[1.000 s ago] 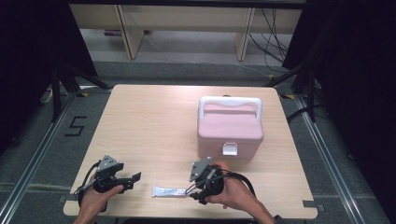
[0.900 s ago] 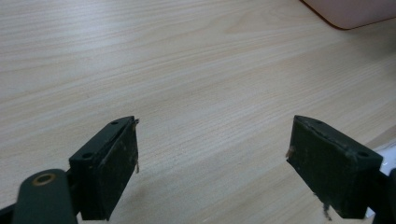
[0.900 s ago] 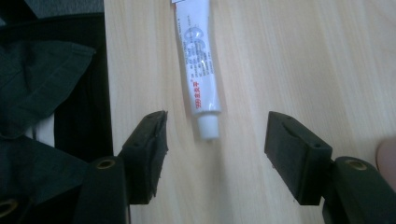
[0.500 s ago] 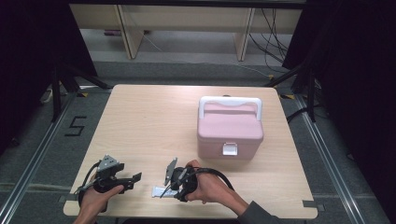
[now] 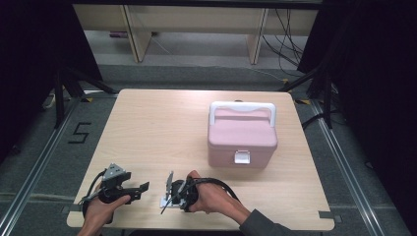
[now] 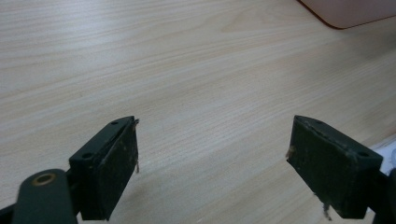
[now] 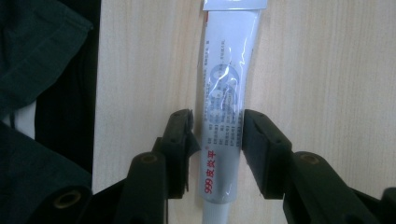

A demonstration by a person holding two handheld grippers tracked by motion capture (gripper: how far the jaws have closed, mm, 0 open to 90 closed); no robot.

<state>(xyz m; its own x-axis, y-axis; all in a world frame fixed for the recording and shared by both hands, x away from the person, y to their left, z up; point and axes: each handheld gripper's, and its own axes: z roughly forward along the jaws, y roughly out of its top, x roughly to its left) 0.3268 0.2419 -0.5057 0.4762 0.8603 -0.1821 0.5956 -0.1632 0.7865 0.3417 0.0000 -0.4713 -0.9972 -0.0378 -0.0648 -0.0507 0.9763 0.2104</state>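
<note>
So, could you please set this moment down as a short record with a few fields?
Surface: wooden table
Item in hand: white ointment tube, lying flat near the table's front edge
Right gripper: pointing down over the tube, jaws just been closing, one on each side of it, at or very near its sides
Left gripper: open, nothing between its jaws, above bare wood
Other item: pink box with white handle, lid down

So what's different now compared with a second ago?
The right gripper slid left along the near table edge, tipped down over the white tube, and its fingers have just been closing around it. The left gripper and pink box stayed put.
</note>
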